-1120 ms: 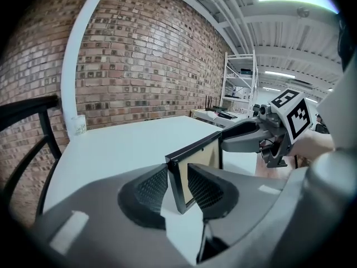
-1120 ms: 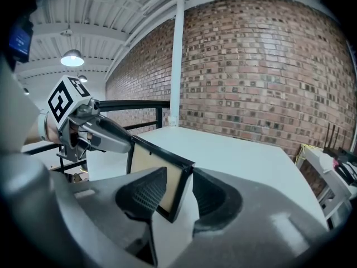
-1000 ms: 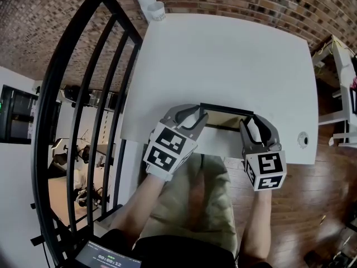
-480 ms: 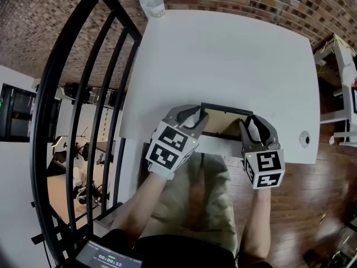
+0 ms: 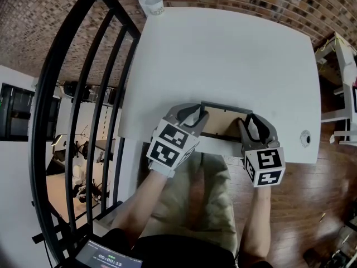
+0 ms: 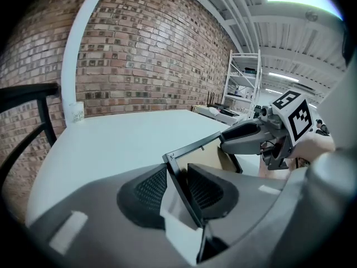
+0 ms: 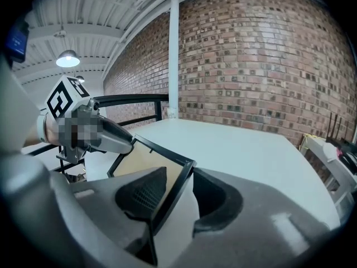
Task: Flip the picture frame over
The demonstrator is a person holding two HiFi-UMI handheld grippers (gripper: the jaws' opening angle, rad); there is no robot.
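The picture frame (image 5: pixel 223 125) has a thin black rim and a tan backing board that faces me. It stands tilted up on edge at the near side of the white table (image 5: pixel 223 54). My left gripper (image 5: pixel 196 115) is shut on the frame's left side. In the left gripper view the black rim (image 6: pixel 179 178) runs up between the dark pads of the left gripper (image 6: pixel 177 187). My right gripper (image 5: pixel 246 124) is shut on the frame's right side. In the right gripper view the frame's corner (image 7: pixel 179 178) sits between the jaws of the right gripper (image 7: pixel 178 193).
A paper cup (image 5: pixel 154 5) stands at the table's far left corner beside a white post. A black railing (image 5: pixel 83 94) runs along the left. A round cable hole (image 5: pixel 305 139) sits near the table's right front corner. White shelving (image 5: pixel 337 54) stands to the right over wooden floor.
The frame's far edge has come up a little and more of the tan backing shows. Both grippers have stayed about where they were.
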